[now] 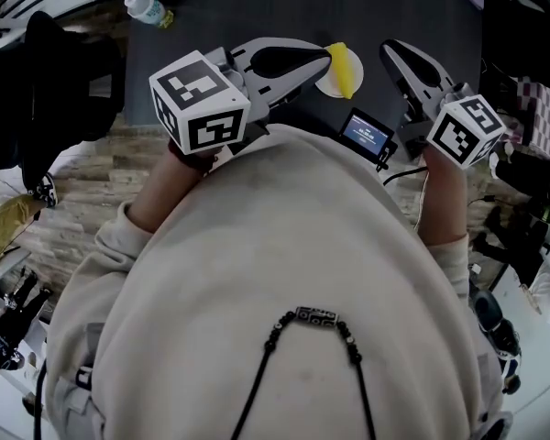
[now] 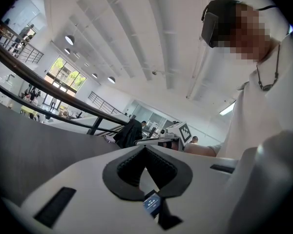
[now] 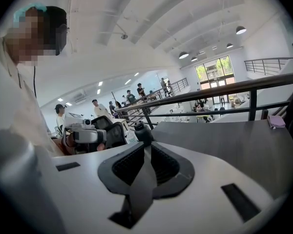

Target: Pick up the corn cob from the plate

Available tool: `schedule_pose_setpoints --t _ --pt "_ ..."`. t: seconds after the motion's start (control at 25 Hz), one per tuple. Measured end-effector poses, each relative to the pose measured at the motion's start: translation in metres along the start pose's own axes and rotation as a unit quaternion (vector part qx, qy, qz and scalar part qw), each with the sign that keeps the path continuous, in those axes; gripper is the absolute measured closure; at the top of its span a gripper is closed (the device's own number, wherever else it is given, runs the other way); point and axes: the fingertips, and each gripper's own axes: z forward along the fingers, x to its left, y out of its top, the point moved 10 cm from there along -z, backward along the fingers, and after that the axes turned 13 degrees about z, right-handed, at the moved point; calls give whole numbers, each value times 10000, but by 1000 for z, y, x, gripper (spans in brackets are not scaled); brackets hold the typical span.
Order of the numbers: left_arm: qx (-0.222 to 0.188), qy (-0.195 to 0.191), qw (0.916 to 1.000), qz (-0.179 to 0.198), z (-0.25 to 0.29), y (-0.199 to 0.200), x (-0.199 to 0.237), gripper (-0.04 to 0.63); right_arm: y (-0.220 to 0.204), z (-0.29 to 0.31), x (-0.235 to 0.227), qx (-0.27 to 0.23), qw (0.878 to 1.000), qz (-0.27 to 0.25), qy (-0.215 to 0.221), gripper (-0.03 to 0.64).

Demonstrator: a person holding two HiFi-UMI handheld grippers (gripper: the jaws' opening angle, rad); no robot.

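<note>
- Closest to the camera is the person's cream top [image 1: 284, 273], with a black bead necklace [image 1: 314, 316] hanging on it. It fills the low part of the head view because the camera looks almost straight down.
- On the near side of the plate [image 1: 330, 88], a small screen [image 1: 367, 133] is tipped up toward the person, likely so it can be read.
- The left gripper [image 1: 319, 58] is held out flat to the left of the plate. Its tip is just beside the corn cob [image 1: 346, 70]. I cannot tell if it touches. Its jaws are pressed together and hold nothing.
- The right gripper [image 1: 394, 55] is to the right of the plate and tips down a bit toward the table [image 1: 257, 7]. Its jaws are almost together, with only a thin crack, and nothing is in them.
- The yellow corn cob lies on the small white plate, between the two grippers. It has not been picked up.
- I think the grippers sit on either side of the plate so that one can go in for the cob. The jaws need to open wider than the cob first, because closed jaws would only push it away.
- The plate rests on the dark grey table.
- Far behind the plate, near the table's far left corner, is a water bottle [image 1: 147, 9], out of the way.
</note>
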Motion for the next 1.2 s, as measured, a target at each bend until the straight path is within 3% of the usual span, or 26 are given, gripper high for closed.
schedule_pose_setpoints --t 1.2 --pt "64 514 9983 -283 -5 -14 -8 591 -31 33 -71 782 9942 449 -580 388"
